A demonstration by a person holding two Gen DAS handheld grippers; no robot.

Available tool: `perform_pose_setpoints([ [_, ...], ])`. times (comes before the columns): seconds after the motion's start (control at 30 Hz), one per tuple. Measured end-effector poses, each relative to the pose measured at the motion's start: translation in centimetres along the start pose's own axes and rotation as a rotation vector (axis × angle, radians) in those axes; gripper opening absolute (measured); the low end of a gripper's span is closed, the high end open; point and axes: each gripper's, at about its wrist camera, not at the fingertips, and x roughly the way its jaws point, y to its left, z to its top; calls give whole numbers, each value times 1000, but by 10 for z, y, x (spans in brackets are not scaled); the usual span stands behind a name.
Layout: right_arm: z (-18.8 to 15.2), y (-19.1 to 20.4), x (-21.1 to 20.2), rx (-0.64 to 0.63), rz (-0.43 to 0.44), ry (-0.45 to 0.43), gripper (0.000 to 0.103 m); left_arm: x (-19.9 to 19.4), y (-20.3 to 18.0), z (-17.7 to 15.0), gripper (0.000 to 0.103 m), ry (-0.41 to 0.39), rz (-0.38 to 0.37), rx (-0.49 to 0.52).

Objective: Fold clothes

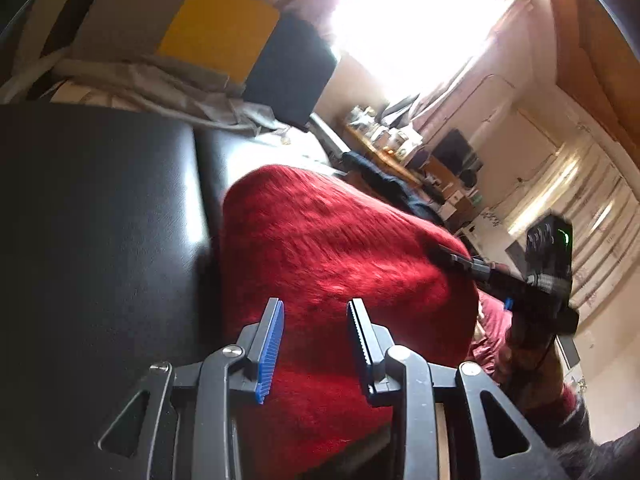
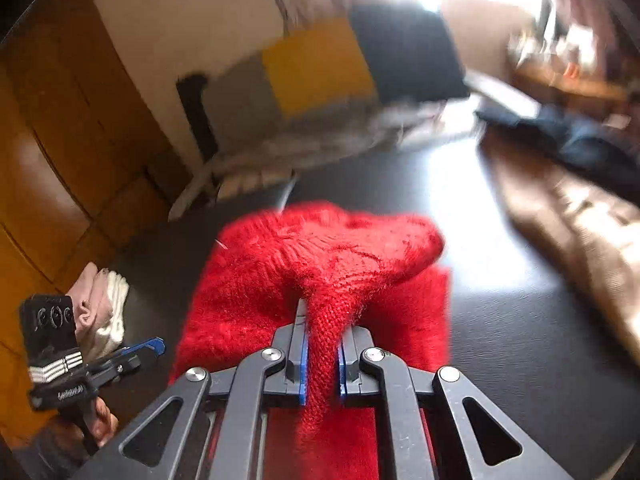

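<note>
A lived-in room of a home. A black padded bench (image 1: 100, 208) has cushions in grey, yellow (image 1: 218, 28) and black at its far side. Beyond it stand a bright curtained window (image 1: 408, 12), a cluttered wooden shelf (image 1: 384, 148) and an orange-brown wooden door (image 2: 52, 128).

Red fuzzy knit sweater (image 2: 320, 264) — bunched, on black surface

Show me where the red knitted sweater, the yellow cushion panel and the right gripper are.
red knitted sweater (image 2: 320, 256): right wrist view, bunched upper fold.
yellow cushion panel (image 1: 218, 28): left wrist view, panel centre.
right gripper (image 2: 322, 354): right wrist view, between fingertips pinching the sweater.
</note>
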Motion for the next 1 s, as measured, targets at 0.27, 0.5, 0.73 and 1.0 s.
perform_pose_setpoints([
  [0.27,-81,-91,36,414,93,13,14,44,-38,36,35,-2,-26,92],
  [0.5,-75,-87,33,308,67,7,34,127,-63,63,37,131,63,206],
  [0.73,-38,-23,-16,-174,101,30,44,146,-72,66,37,184,88,305],
  [1.0,-99,-7,23,-329,5,227,43,162,-84,20,40,84,162,601],
])
